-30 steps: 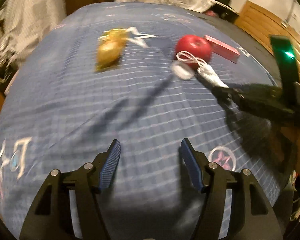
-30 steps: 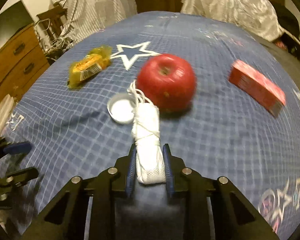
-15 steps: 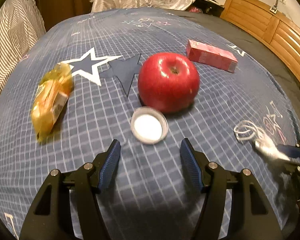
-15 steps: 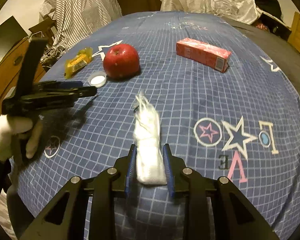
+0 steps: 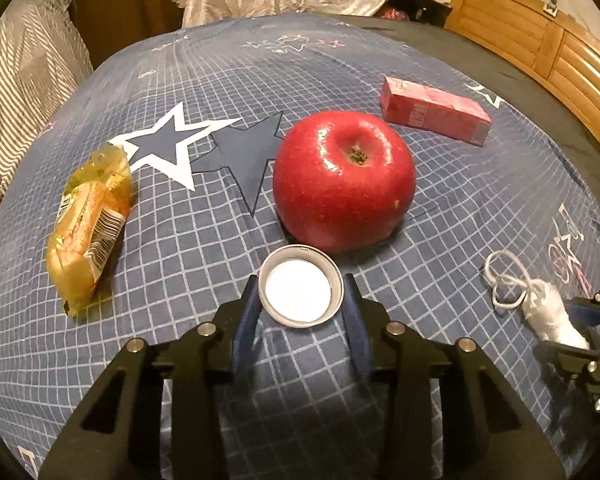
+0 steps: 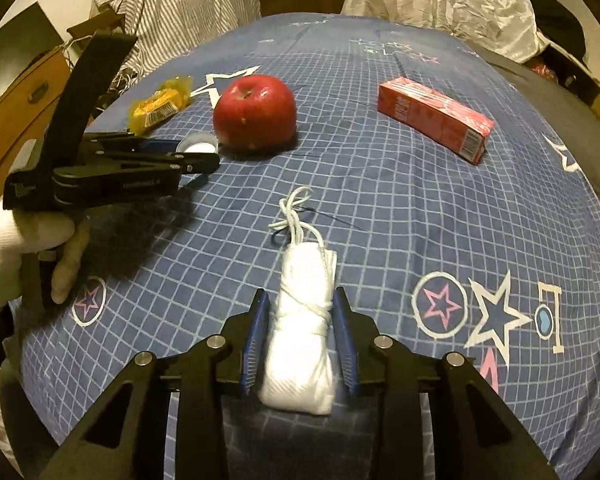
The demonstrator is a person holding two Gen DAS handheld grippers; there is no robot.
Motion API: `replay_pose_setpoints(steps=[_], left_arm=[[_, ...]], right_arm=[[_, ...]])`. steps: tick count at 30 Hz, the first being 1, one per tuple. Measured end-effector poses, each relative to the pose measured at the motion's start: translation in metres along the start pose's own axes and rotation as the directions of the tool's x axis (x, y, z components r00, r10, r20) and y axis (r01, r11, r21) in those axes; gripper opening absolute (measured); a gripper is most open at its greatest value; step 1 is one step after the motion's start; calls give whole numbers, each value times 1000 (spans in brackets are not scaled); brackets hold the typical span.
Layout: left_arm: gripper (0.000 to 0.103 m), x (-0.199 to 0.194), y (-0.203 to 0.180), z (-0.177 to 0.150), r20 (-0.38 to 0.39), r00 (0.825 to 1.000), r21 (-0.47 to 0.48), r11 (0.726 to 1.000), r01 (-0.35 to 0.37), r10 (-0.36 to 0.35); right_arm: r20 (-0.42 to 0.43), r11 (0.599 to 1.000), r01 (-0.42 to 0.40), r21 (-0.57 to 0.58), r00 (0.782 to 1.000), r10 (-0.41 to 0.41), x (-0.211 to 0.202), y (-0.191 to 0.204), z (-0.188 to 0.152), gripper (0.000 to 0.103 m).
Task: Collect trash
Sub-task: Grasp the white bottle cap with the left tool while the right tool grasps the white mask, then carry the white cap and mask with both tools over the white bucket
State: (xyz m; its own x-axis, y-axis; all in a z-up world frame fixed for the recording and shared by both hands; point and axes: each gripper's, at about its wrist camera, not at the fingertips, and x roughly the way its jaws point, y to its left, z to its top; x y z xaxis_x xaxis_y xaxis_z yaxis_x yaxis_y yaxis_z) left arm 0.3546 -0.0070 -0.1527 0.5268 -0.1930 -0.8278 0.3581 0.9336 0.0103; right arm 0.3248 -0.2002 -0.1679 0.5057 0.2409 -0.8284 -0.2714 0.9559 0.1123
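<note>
In the left wrist view, a white bottle cap [image 5: 301, 291] is seen lying open side up on the blue checked bedspread [image 5: 440, 208], just in front of a red apple [image 5: 343, 179]. The left gripper [image 5: 301, 300] is set with one finger on each side of the cap, likely so that the cap can be pinched and picked up as trash. Its jaws are closing, and the cap is between them; the pads look very near the rim, but a firm squeeze cannot be told yet. A yellow snack wrapper [image 5: 89, 226] is left on the bed to the left, and a pink carton [image 5: 436, 111] is laid behind the apple. At the right edge, a white bundle tied with string [image 5: 548, 312] is held by the right gripper [image 5: 580, 320]. In the right wrist view, the right gripper [image 6: 300, 344] is seen pressed together on the white bundle [image 6: 304, 336], which is clamped between its blue pads [image 6: 256, 340] so it can be carried off. The string loops [image 6: 296, 212] are left hanging out in front. On the left, the other gripper [image 6: 198, 156] is held low at the cap [image 6: 199, 145] by a hand in a white glove [image 6: 16, 256], beside the apple [image 6: 255, 112].
</note>
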Motion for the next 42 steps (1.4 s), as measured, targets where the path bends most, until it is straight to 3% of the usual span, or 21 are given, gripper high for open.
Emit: replay_pose_setpoints(steps=[8,14,17,24,29,32,34,37,42], left_arm=[[39,-46,4,-24,94,995,-57,998,-19,24],[39,-115,3,-55,210,976,-134,990,-33,61],[39,-151,-4,-68,282,955,-157,987,-45,89],[39,-211,-38,-94,426,898,-147,988,-50,109],[39,-234,-60,-106,479,873,-134,990,-34,95],[39,-250,-67,-113,531,840,-140,989,-42,111],[39,-260,-74,-120,574,809,-143,988,-57,129],[39,-268,-82,-128,606,783,-142,988,-64,138],[39,-273,-83,-131,613,777,-149,987,-59,139]], right_arm=[[125,998,-5,68,992,-3,-18,10,-18,27],[276,994,-9,111,961,-22,-61,21,-23,27],[367,994,12,105,929,-50,-95,32,-27,27],[570,993,81,83,814,-114,-176,59,-47,27],[617,991,98,88,776,-132,-213,70,-65,27],[654,989,109,98,742,-146,-233,71,-81,27],[687,988,115,108,709,-157,-246,73,-92,27],[712,987,109,120,683,-162,-260,75,-106,27],[714,988,100,117,683,-153,-269,79,-117,27]])
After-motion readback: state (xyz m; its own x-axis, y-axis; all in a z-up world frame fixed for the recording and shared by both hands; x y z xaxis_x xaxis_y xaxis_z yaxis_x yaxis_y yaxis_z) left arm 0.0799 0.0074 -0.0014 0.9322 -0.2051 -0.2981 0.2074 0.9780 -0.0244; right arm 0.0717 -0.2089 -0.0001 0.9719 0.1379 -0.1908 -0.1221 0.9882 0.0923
